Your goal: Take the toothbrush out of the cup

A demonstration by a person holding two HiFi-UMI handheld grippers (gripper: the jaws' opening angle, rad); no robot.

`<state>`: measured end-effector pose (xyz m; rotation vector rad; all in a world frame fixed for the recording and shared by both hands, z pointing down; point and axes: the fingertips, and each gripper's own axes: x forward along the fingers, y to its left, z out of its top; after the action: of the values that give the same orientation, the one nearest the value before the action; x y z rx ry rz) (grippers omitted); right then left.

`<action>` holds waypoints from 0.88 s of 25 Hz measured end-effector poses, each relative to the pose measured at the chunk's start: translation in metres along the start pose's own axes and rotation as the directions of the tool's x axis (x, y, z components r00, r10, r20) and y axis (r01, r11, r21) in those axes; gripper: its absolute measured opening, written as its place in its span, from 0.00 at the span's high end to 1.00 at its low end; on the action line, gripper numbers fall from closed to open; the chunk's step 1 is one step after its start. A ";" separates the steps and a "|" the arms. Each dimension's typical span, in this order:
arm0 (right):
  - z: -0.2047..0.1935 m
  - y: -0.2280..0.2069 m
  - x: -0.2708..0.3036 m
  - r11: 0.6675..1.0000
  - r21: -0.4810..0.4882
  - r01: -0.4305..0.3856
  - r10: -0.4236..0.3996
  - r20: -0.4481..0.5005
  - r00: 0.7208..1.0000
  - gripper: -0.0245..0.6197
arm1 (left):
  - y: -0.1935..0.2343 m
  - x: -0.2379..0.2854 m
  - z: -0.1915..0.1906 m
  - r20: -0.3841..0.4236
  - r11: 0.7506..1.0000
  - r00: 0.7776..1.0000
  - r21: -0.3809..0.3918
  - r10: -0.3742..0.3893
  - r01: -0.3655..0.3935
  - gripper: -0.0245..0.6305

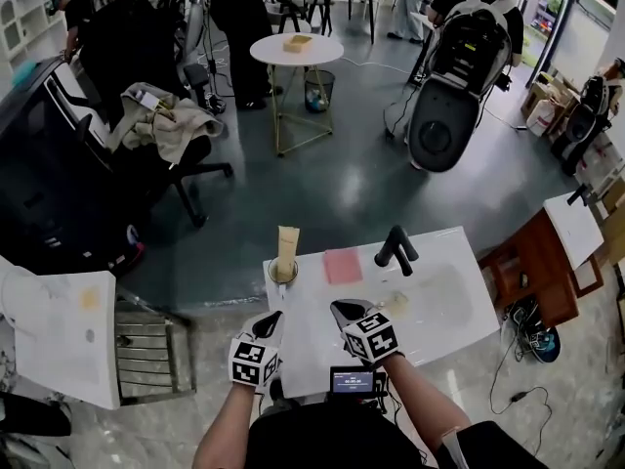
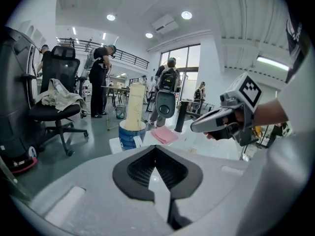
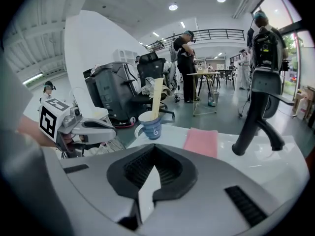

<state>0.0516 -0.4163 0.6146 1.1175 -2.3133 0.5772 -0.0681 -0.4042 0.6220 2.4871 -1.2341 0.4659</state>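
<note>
At the left of the white counter (image 1: 430,332), near its front edge, the left gripper (image 2: 155,151) is held with its 2 jaws pressed together and nothing between them. It points toward the blue-and-white cup (image 1: 283,272), which stands near the counter's back left corner, apart from the gripper. The toothbrush (image 1: 286,242) stands upright in that cup as a tall cream-coloured stick; it may be in a wrapper, though the views are too coarse to say. Neither gripper touches it. Just right of the cup, a pink cloth (image 1: 342,265) lies flat on the counter. In front of the cloth, the right gripper (image 3: 154,151) hangs above the counter, its 2 jaws likewise closed on nothing, well short of the cup. Farther right, a black faucet (image 1: 395,249) rises from the back of the counter, its spout bent over the shallow basin.
</note>
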 end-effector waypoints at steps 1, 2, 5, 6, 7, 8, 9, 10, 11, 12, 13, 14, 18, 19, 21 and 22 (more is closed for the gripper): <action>0.002 -0.003 0.001 1.000 0.001 -0.006 0.006 0.003 1.000 0.95 | -0.002 0.001 0.002 0.002 1.000 1.000 0.000 0.003 -0.003 0.95; 0.005 -0.006 0.002 1.000 0.005 -0.013 0.013 0.008 1.000 0.95 | -0.003 0.002 0.003 0.002 1.000 1.000 0.001 0.005 -0.005 0.95; 0.011 -0.011 0.005 0.999 0.021 -0.029 0.028 0.027 0.999 0.95 | -0.004 0.002 0.007 0.003 1.000 1.000 0.006 0.010 -0.010 0.95; 0.013 -0.011 0.005 0.999 0.024 -0.032 0.032 0.032 0.999 0.95 | -0.003 0.002 0.008 0.005 1.000 1.000 0.009 0.013 -0.013 0.95; 0.015 -0.011 0.006 0.999 0.024 -0.036 0.035 0.037 0.999 0.95 | -0.001 0.002 0.010 0.007 1.000 1.000 0.012 0.016 -0.016 0.95; 0.017 -0.011 0.007 0.999 0.024 -0.040 0.038 0.042 0.998 0.95 | 0.001 0.002 0.011 0.008 1.000 1.000 0.015 0.020 -0.021 0.95; 0.019 -0.010 0.008 0.999 0.023 -0.043 0.042 0.046 0.998 0.95 | 0.003 0.002 0.012 0.007 1.000 1.000 0.018 0.025 -0.025 0.95; 0.020 -0.010 0.008 0.999 0.021 -0.045 0.044 0.050 0.998 0.95 | 0.005 0.002 0.013 0.007 0.999 1.000 0.019 0.028 -0.028 0.95; 0.022 -0.010 0.008 0.999 0.020 -0.047 0.046 0.053 0.998 0.95 | 0.006 0.002 0.014 0.007 0.999 1.000 0.019 0.030 -0.030 0.95; 0.023 -0.010 0.008 0.999 0.020 -0.048 0.047 0.055 0.997 0.95 | 0.006 0.003 0.015 0.007 0.999 1.000 0.019 0.030 -0.030 0.95; 0.024 -0.011 0.007 0.999 0.020 -0.048 0.046 0.057 0.997 0.95 | 0.006 0.004 0.016 0.008 0.999 1.000 0.020 0.030 -0.030 0.95; 0.025 -0.012 0.007 0.999 0.020 -0.047 0.046 0.057 0.997 0.95 | 0.005 0.004 0.016 0.008 0.999 1.000 0.021 0.028 -0.028 0.95; 0.023 -0.016 0.008 0.999 0.016 -0.041 0.040 0.053 0.998 0.95 | 0.004 0.008 0.014 0.001 0.999 1.000 0.024 0.023 -0.023 0.95; 0.023 -0.017 0.008 0.999 0.017 -0.040 0.040 0.054 0.998 0.95 | 0.004 0.008 0.014 0.000 0.999 1.000 0.024 0.027 -0.027 0.95; 0.023 -0.017 0.008 0.999 0.016 -0.041 0.040 0.053 0.998 0.95 | 0.006 0.007 0.014 0.003 0.999 0.999 0.023 0.033 -0.033 0.95; 0.023 -0.017 0.008 0.999 0.013 -0.042 0.042 0.051 0.998 0.95 | 0.008 0.006 0.016 0.007 0.999 0.999 0.018 0.034 -0.034 0.95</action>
<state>0.0552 -0.4442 0.6041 1.1045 -2.3849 0.5877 -0.0685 -0.4197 0.6117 2.4883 -1.2820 0.4795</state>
